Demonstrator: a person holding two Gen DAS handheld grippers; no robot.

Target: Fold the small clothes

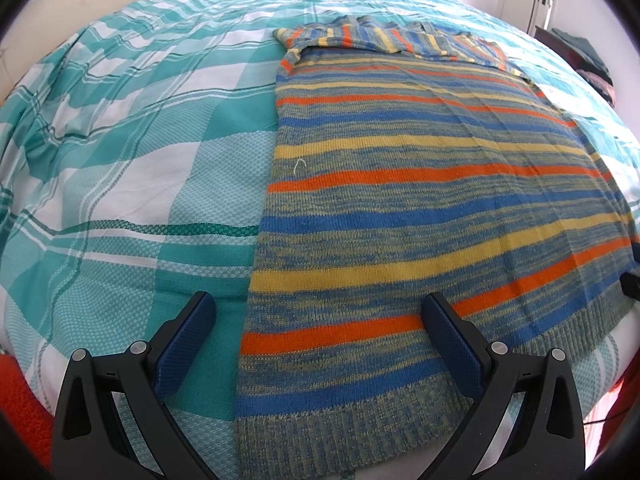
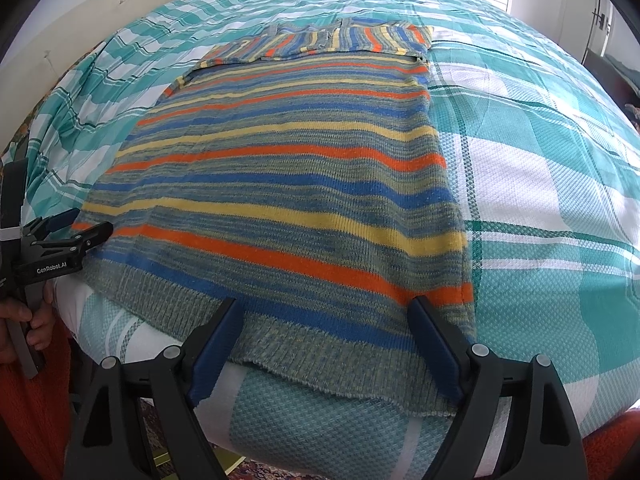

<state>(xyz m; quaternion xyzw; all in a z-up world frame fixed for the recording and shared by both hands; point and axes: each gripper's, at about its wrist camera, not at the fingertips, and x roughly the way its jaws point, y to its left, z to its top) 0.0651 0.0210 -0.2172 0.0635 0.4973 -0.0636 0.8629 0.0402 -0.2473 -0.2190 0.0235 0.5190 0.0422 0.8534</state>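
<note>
In the left wrist view the sweater runs off the right edge. A blurred heap of clothes sits upper right. The sweater's folded sleeves hide its collar.

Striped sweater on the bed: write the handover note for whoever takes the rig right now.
Left gripper: open, over the sweater's near left hem corner, holding nothing.
Right gripper: open, over the near right hem, nothing held.
Striped sweater: flat on the checked bedspread, hem nearest, both sleeves already folded across the far end.
Left: grip both hem corners, fold the body up toward the sleeves.
</note>
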